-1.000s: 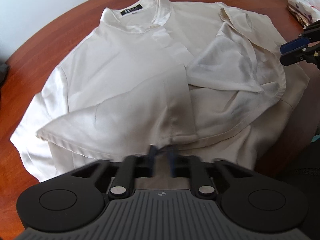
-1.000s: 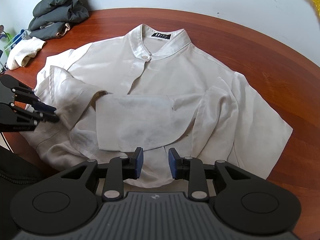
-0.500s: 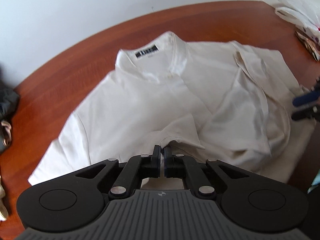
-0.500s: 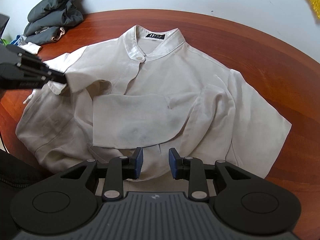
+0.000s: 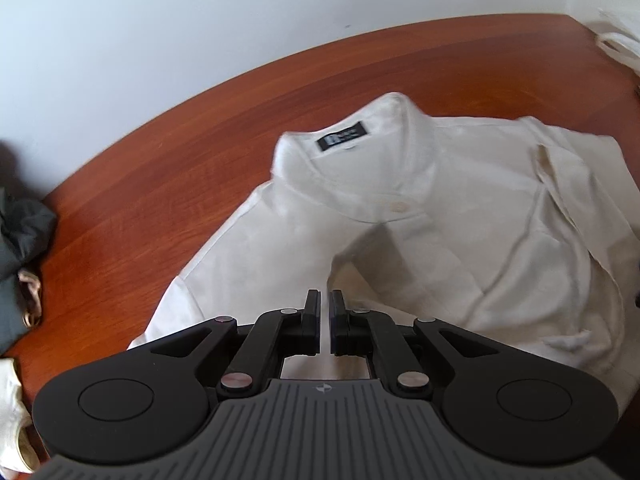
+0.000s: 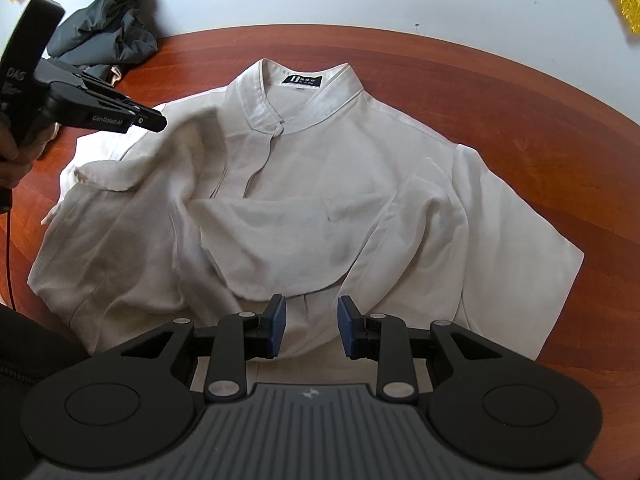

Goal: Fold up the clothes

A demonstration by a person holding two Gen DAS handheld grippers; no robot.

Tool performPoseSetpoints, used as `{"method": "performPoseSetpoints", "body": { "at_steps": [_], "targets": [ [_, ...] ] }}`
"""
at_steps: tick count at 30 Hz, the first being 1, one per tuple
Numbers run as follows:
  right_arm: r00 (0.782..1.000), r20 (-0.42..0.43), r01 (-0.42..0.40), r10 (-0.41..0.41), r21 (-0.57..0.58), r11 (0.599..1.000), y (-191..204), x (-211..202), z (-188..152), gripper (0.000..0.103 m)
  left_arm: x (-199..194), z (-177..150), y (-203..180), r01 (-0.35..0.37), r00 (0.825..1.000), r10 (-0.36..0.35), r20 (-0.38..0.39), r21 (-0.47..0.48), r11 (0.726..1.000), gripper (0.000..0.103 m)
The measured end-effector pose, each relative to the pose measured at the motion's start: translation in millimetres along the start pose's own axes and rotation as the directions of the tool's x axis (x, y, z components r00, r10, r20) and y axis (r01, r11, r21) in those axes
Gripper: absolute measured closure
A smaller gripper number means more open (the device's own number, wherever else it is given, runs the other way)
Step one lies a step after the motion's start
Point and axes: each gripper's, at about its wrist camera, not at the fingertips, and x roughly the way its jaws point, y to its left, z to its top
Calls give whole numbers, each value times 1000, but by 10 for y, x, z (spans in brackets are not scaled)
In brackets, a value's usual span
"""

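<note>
A cream short-sleeved shirt lies face up on the round wooden table, collar with a black label at the far side. My left gripper is shut on a fold of the shirt's left sleeve and holds it raised above the shoulder, left of the collar. The sleeve's cuff edge hangs loose below it. The other sleeve lies folded across the chest. My right gripper stands open above the hem, near the table's front edge, holding nothing.
A heap of dark grey clothes lies at the table's far left by the white wall. A cream garment sits at the left edge. A person's hand holds the left gripper. Bare wood surrounds the shirt.
My left gripper shut on the left sleeve and carried it up and toward the shoulder, dragging the cloth along. The right gripper stayed open over the hem.
</note>
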Motion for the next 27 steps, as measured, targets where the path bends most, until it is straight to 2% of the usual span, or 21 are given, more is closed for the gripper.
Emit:
{"method": "performPoseSetpoints", "body": {
  "at_steps": [7, 16, 27],
  "targets": [
    [999, 10, 36, -36, 26, 999, -132, -2, 98, 68, -36, -68, 229, 7, 1000, -7, -6, -50, 999, 82],
    [998, 1, 55, -55, 24, 998, -267, 66, 195, 65, -155, -330, 411, 11, 999, -14, -39, -74, 997, 72],
    [998, -14, 57, -57, 28, 998, -337, 153, 236, 64, -325, -589, 349, 97, 992, -102, -69, -65, 993, 71]
  ]
}}
